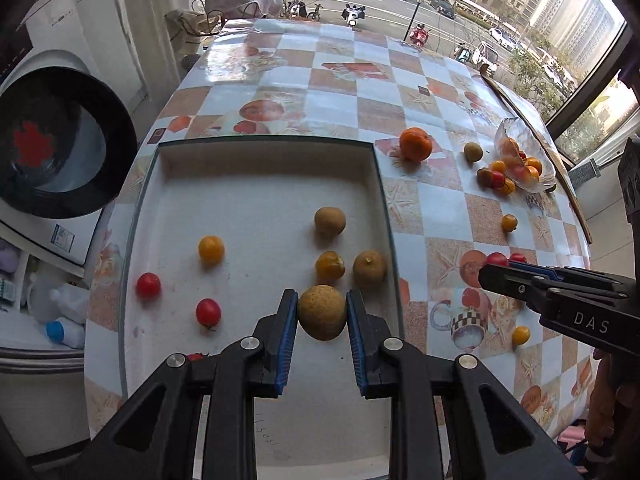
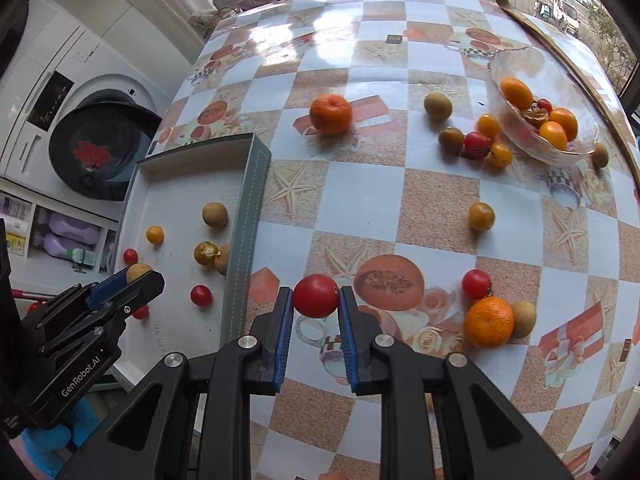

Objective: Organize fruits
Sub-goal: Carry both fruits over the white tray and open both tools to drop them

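The far half of the tray [image 1: 176,184] is bare floor, open to a gripper from above, while its near right corner is crowded by a yellow tomato [image 1: 329,267] and two brown fruits [image 1: 329,221] close together. On the tablecloth [image 2: 360,196], the wide middle stretch lies open between the tray wall [image 2: 244,216] and the glass bowl [image 2: 520,64]. Loose fruit [image 2: 476,142] clusters just beside that bowl.

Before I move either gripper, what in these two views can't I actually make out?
- Left wrist view: a red fruit is mostly hidden behind the left gripper linkage; type unclear.
- Left wrist view: what the right gripper holds is mostly hidden by its fingers.
- Right wrist view: the glass bowl glare blurs its contents; count uncertain.
- Both views: the tray near edge is covered by gripper arms.
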The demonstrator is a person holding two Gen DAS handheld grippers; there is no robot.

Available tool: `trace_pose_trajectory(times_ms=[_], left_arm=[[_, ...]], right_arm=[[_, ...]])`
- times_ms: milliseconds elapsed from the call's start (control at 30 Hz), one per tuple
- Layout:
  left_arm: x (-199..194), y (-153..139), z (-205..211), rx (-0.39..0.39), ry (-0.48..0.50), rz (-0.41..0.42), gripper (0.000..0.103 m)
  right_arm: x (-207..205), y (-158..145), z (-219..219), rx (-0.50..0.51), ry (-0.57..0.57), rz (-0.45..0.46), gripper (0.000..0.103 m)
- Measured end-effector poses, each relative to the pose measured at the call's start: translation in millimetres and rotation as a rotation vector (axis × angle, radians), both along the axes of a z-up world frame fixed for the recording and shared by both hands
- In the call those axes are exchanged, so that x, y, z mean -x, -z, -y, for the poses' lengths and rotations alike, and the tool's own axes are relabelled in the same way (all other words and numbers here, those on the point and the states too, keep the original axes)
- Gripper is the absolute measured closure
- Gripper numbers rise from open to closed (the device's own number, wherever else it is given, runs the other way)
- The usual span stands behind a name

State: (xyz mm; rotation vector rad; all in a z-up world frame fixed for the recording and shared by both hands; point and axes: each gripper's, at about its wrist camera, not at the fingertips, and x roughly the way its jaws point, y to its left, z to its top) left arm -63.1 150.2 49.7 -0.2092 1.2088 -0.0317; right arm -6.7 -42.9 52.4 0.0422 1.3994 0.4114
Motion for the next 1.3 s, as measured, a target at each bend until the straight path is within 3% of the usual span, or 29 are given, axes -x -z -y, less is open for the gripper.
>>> trace_pose_trajectory(times_ms=[567, 900, 1300], left_arm=[[58.1, 41.8, -58.3, -0.064, -0.107, -0.117, 0.077], [60.1, 60.1, -60.1, -0.078, -0.107, -0.149, 0.077], [61.2, 60.1, -55.1, -0.097, -0.098, -0.157, 0.076]], right_arm=[[40.0, 22.5, -102.0, -0.015, -0.226, -0.077, 0.079], [45.5, 47.7, -121.0, 0.031, -0.264, -0.115, 0.078], [47.4, 63.0, -132.3, 0.075, -0.281, -0.124, 0.077]])
